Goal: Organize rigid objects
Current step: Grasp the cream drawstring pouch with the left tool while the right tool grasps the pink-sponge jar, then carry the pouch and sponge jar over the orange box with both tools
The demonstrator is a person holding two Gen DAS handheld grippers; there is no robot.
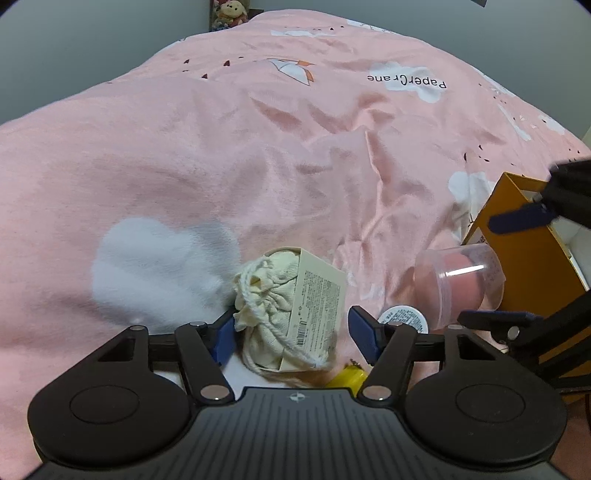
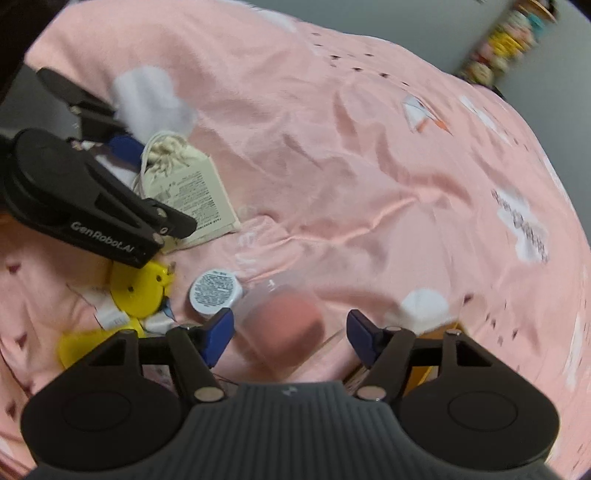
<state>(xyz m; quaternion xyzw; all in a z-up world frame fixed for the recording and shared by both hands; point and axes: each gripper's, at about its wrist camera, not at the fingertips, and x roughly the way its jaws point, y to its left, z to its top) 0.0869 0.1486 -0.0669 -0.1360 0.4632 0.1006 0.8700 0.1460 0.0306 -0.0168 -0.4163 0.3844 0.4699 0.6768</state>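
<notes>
A cream drawstring pouch with a paper label sleeve [image 1: 291, 310] lies on the pink bedspread between the open fingers of my left gripper [image 1: 291, 334]; it also shows in the right wrist view [image 2: 184, 184]. A clear plastic jar with a pink sponge inside [image 1: 461, 284] lies on its side; in the right wrist view the jar [image 2: 288, 325] is blurred and sits between the open fingers of my right gripper [image 2: 290, 334]. A small white round tin [image 2: 216, 291] lies beside it, also seen in the left wrist view [image 1: 404, 319].
An orange-yellow box [image 1: 517, 251] stands open at the right, with my right gripper's fingers [image 1: 517, 218] near it. A yellow plastic piece [image 2: 138, 291] lies under the left gripper's body [image 2: 92, 206]. Plush toys [image 1: 229, 14] sit beyond the bed.
</notes>
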